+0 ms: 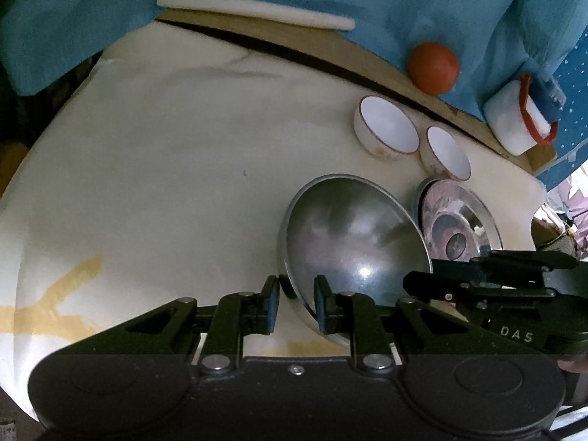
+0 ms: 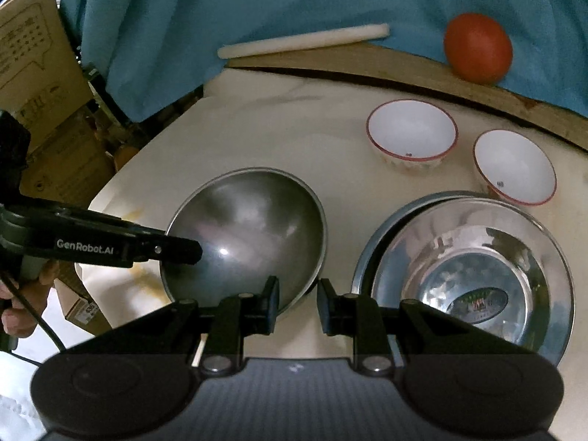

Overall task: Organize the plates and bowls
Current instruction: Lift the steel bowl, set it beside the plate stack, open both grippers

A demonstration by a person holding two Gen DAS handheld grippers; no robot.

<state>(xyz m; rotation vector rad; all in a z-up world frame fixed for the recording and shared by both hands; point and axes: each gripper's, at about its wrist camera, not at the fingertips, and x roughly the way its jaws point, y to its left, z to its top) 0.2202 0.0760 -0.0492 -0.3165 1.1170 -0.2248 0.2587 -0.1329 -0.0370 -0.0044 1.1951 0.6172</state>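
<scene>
Left wrist view: both tools gripping one steel bowl point(image 1: 352, 242) by opposite rims.
Left tool point(image 1: 296, 307) and right tool point(image 2: 296, 307) pinched narrow on rim; bowl just above surface point(image 1: 165, 183), beside stacked steel bowls point(image 2: 474, 268). Next, presumably: nesting there.

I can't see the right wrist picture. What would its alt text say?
A dull steel bowl sits on a cream table, the rim of its near side between the right tongs, while the left tongs reach over its left rim. To its right sits a shiny steel bowl, with two red-rimmed white bowls behind.
</scene>
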